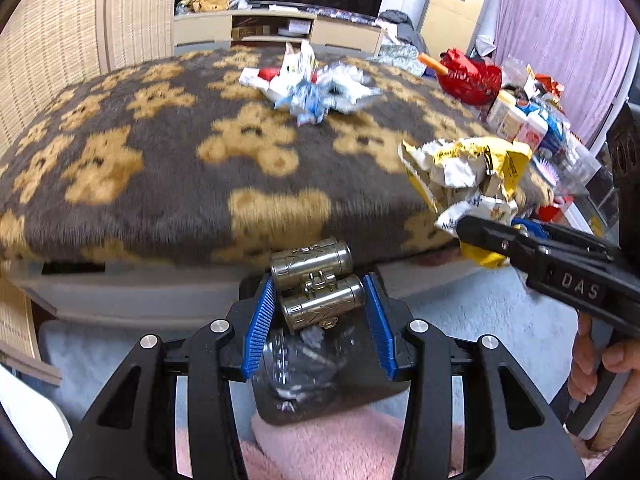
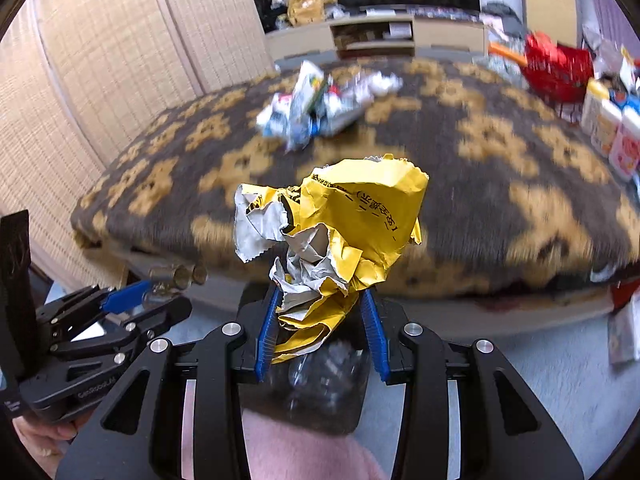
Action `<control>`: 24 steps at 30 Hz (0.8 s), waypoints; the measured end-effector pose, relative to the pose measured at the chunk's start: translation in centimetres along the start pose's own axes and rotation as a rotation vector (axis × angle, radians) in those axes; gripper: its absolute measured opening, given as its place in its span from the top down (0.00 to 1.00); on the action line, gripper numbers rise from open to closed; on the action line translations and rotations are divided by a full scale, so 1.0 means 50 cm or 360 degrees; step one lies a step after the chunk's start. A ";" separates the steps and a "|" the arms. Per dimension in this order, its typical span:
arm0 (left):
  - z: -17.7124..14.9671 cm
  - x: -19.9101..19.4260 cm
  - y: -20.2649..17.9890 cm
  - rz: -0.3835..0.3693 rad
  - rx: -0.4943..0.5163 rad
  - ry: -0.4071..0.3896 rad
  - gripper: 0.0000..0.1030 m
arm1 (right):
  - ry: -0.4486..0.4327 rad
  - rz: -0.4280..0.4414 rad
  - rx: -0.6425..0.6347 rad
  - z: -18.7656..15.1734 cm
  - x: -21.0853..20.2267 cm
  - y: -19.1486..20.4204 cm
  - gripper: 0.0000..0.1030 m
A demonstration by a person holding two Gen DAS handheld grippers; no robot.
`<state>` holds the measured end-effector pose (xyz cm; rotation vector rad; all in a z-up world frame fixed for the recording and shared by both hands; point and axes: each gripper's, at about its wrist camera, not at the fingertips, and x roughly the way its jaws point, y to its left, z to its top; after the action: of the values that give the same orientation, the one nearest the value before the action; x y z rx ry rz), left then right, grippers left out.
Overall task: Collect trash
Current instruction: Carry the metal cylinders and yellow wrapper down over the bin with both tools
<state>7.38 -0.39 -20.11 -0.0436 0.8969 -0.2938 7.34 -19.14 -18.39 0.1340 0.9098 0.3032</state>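
My left gripper (image 1: 320, 294) is shut on a pair of joined brass-coloured metal cylinders (image 1: 316, 280), its blue pads pressing on both sides. In the right wrist view the left gripper (image 2: 136, 300) shows at the left with the cylinders (image 2: 180, 276) sticking out. My right gripper (image 2: 320, 304) is shut on a crumpled yellow and white paper bag (image 2: 348, 224), also seen as the paper bag (image 1: 468, 172) at the right gripper (image 1: 472, 228). A pile of crumpled white and blue wrappers (image 1: 308, 88) lies on the bear-pattern blanket (image 1: 160, 160). Below both grippers sits a dark bin (image 1: 268, 400) holding clear plastic scraps.
A red bag (image 1: 468, 76), bottles and boxes (image 1: 532, 120) crowd the bed's right side. A woven screen (image 1: 60, 40) stands at the left, a TV stand (image 1: 280, 28) behind the bed. Pink fabric (image 1: 320, 448) lies below the bin. A hand (image 1: 592, 364) holds the right gripper's handle.
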 end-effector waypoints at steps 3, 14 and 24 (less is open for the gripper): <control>-0.038 0.009 0.001 0.0010 -0.0005 0.0054 0.59 | 0.0081 0.0017 0.0022 -0.045 0.014 0.003 0.61; -0.145 0.078 0.003 0.0021 -0.0015 0.0253 0.59 | 0.0338 0.0035 0.0087 -0.140 0.107 0.005 0.61; -0.178 0.162 0.023 -0.0013 -0.0049 0.0457 0.58 | 0.0470 0.0032 0.0135 -0.157 0.193 0.006 0.60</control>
<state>5.52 -0.72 -32.07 -0.0342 1.1868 -0.2983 6.60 -15.95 -30.41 0.1797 1.2150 0.3082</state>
